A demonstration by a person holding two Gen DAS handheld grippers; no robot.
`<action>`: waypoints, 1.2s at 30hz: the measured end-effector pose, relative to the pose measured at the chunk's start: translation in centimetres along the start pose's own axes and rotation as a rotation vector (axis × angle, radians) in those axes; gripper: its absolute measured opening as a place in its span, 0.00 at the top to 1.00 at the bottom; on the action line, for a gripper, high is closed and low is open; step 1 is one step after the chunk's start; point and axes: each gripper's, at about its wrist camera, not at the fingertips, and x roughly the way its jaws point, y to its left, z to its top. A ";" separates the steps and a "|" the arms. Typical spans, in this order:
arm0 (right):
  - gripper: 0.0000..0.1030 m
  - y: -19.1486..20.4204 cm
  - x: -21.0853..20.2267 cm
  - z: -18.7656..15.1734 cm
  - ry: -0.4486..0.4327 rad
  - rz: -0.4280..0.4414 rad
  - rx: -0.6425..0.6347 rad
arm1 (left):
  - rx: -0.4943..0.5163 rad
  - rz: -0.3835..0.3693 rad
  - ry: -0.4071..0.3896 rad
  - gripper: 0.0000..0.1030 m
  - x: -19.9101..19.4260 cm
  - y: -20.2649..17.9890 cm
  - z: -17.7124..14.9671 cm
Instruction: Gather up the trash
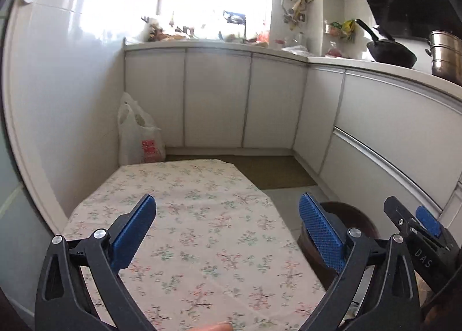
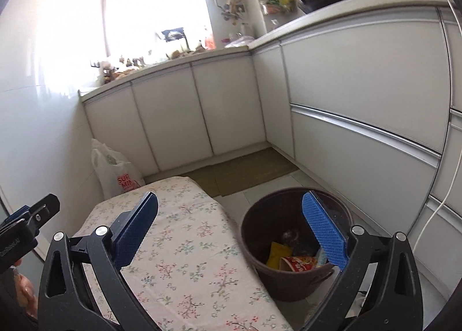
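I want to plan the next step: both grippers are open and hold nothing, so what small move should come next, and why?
Probably stop, or pull both grippers back. The tablecloth shows no trash, the bin beside the table already holds wrappers, and the left gripper and right gripper are open and hold nothing.

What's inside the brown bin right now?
The brown bin holds a red printed cup, a yellow wrapper and dark scraps; the right gripper's finger hides the rest.

Both wrist views face forward over the floral table toward corner cabinets.
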 end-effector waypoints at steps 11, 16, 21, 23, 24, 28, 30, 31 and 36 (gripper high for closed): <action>0.07 5.9 2.8 -3.8 0.092 0.134 -0.142 | -0.052 0.119 0.094 0.06 1.8 6.7 -3.6; 0.07 6.8 4.3 -4.5 0.126 0.123 -0.178 | -0.063 0.100 0.152 0.06 3.5 6.8 -4.3; 0.07 7.1 4.8 -4.5 0.134 0.137 -0.184 | -0.054 0.102 0.173 0.06 4.4 6.3 -4.7; 0.07 7.1 4.8 -4.5 0.128 0.138 -0.188 | -0.054 0.102 0.176 0.06 4.4 6.1 -4.8; 0.07 7.1 4.8 -4.5 0.125 0.137 -0.190 | -0.055 0.101 0.178 0.06 4.4 6.0 -4.8; 0.07 7.0 4.6 -4.2 0.113 0.133 -0.194 | -0.064 0.105 0.175 0.06 4.4 6.1 -4.7; 0.07 6.9 4.5 -4.1 0.109 0.130 -0.192 | -0.067 0.105 0.176 0.06 4.4 6.2 -4.7; 0.07 6.9 4.5 -4.1 0.107 0.128 -0.190 | -0.070 0.104 0.177 0.06 4.4 6.3 -4.7; 0.07 6.7 4.6 -3.9 0.111 0.130 -0.184 | -0.067 0.104 0.173 0.06 4.2 6.2 -4.9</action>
